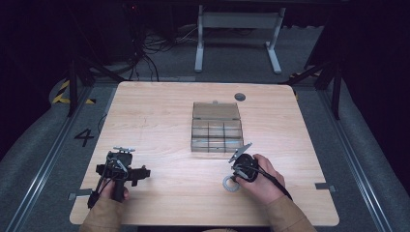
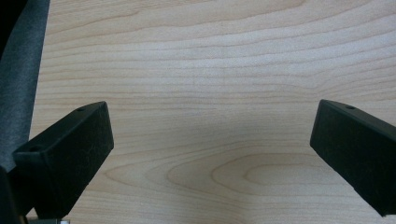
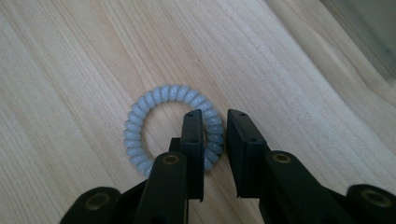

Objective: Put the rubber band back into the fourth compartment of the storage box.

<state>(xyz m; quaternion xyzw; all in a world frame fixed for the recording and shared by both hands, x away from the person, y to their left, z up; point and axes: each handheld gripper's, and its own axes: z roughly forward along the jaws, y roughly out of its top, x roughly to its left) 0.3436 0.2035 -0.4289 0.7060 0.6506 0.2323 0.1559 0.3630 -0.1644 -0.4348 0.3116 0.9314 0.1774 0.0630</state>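
From above my side, the high view looks forward and down over the whole table (image 1: 159, 111), while my left gripper camera hovers close over bare wood and my right one peers steeply down at the coiled ring (image 3: 161, 122), which the high view shares (image 1: 231, 184).

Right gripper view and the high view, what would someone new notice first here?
A pale grey spiral hair tie lies flat on the wooden table near its front edge, with the right gripper straddling its right side, nearly closed on the coil. Farther back, mid-table, stands a clear compartment box with its lid open. The left gripper sits open over bare wood.
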